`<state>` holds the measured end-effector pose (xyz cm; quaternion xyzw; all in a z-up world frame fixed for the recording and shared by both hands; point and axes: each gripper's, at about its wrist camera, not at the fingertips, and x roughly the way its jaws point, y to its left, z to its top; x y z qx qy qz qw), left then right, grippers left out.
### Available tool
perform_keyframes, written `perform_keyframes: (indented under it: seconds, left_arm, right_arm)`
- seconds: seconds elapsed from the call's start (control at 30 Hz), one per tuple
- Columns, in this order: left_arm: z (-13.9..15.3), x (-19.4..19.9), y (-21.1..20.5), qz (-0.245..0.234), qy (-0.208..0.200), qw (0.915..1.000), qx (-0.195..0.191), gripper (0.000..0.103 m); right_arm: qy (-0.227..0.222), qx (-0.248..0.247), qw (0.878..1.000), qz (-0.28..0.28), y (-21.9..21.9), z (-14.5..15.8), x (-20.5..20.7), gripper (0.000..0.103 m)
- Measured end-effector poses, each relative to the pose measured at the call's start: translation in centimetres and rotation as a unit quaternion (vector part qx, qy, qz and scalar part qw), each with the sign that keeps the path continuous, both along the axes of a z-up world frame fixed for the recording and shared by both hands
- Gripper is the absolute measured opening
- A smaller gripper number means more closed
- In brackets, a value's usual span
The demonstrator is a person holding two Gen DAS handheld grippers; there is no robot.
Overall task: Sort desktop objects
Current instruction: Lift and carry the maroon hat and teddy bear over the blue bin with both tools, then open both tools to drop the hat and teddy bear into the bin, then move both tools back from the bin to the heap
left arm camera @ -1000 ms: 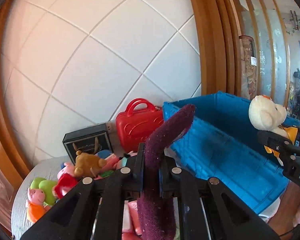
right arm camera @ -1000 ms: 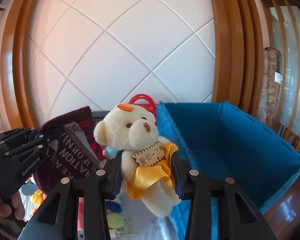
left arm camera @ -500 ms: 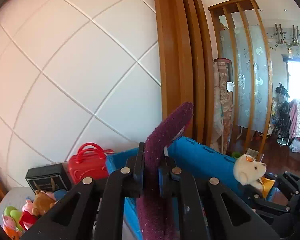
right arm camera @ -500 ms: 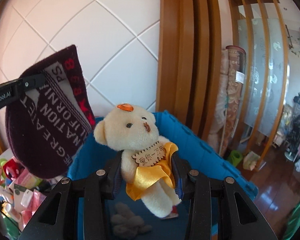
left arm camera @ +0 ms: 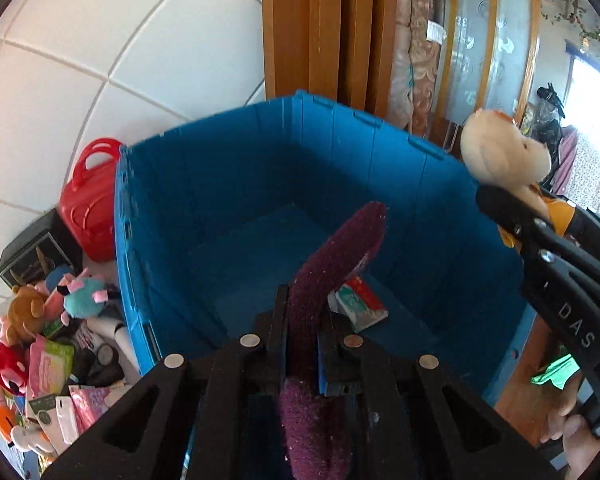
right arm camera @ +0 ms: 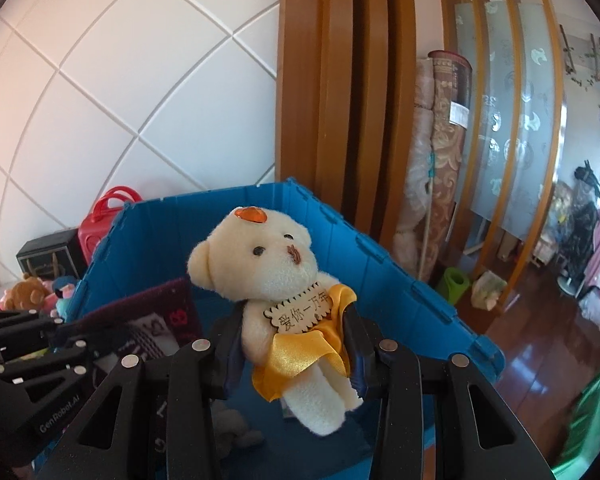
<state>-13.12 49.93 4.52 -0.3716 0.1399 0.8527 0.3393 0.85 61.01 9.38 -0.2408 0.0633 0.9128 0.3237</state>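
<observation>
White quilted wall panels and brown wooden slats stand behind a big blue crate [left arm camera: 204, 184], whose floor holds only a few things so far: a small red-and-white packet [left arm camera: 360, 304] in the left wrist view and a grey plush [right arm camera: 232, 428] low in the right wrist view. Both grippers hang over the crate with loads. The left gripper [left arm camera: 302, 340] has its jaws closed tight on a maroon knitted cloth [left arm camera: 332, 256], which sticks up out of the grip and curls over the crate's middle; the lettering on it shows in the right wrist view. The right gripper [right arm camera: 292, 348] pinches a cream teddy bear [right arm camera: 272, 264] around its yellow satin waist, the bear above the crate's near right part. Neither item has been let go, so this pair of drops looks like the step in hand. Much seems left: on the table to the left of the crate lies a heap of plush toys and packets [left arm camera: 48, 344], with a red toy suitcase [left arm camera: 92, 204] and a black box [left arm camera: 32, 256] at the far side against the wall. By that showing the sorting is early.
</observation>
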Motion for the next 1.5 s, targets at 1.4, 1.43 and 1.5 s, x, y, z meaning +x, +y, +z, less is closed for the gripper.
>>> perform_keyframes:
  seconds: [1.4, 1.43, 1.5]
  left_arm:
    - [-0.2, 8.0, -12.7, -0.024, 0.024, 0.999, 0.029, 0.079]
    - [-0.2, 7.9, -13.7, -0.018, 0.026, 0.999, 0.03, 0.079]
    - [-0.2, 7.8, -15.3, -0.007, 0.028, 0.999, 0.033, 0.079]
  right_arm:
    - [-0.041, 0.034, 0.998, -0.013, -9.7, 0.0, 4.5, 0.103]
    - [-0.037, 0.033, 0.999, -0.007, -10.5, 0.1, 4.6, 0.103]
    - [-0.029, 0.034, 0.999, 0.006, -12.3, 0.2, 4.6, 0.103]
